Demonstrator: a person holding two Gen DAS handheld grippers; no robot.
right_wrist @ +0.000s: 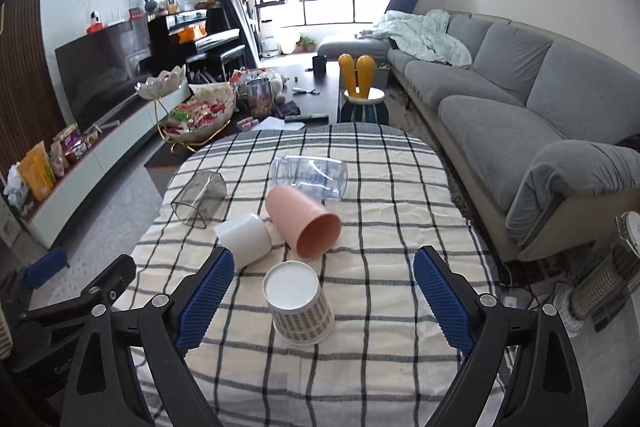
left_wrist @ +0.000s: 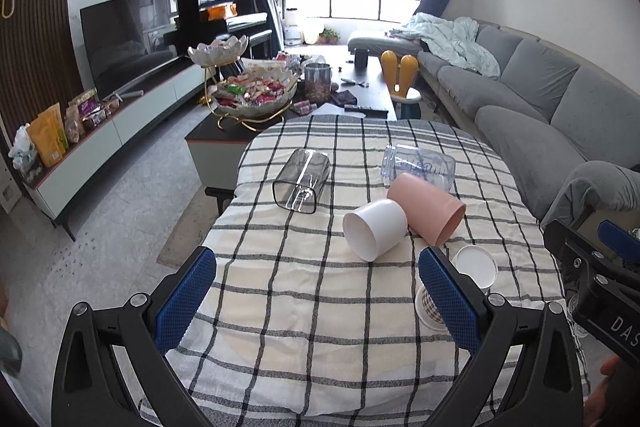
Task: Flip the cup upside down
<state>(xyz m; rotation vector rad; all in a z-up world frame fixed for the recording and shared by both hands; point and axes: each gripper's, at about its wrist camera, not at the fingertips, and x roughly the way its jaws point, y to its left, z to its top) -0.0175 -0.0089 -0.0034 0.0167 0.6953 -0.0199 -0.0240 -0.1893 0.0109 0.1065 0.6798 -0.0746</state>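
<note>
A checked paper cup [right_wrist: 298,305] stands upside down on the checked tablecloth [right_wrist: 392,367], between my right gripper's [right_wrist: 322,301] open fingers, touching neither. It also shows in the left wrist view [left_wrist: 476,267], partly behind a finger. A white cup [left_wrist: 374,233] [right_wrist: 244,239], a pink cup [left_wrist: 426,213] [right_wrist: 302,223], a smoky clear cup [left_wrist: 302,181] [right_wrist: 199,199] and a clear blue-tinted cup [left_wrist: 420,167] [right_wrist: 308,177] lie on their sides. My left gripper [left_wrist: 316,297] is open and empty, short of the white cup.
A grey sofa [right_wrist: 520,99] runs along the right. A dark coffee table with a snack bowl [left_wrist: 256,93] stands beyond the table. A TV cabinet [left_wrist: 120,123] lines the left wall. A heater [right_wrist: 600,283] stands at the right. The right gripper's body [left_wrist: 592,279] shows at the left view's right edge.
</note>
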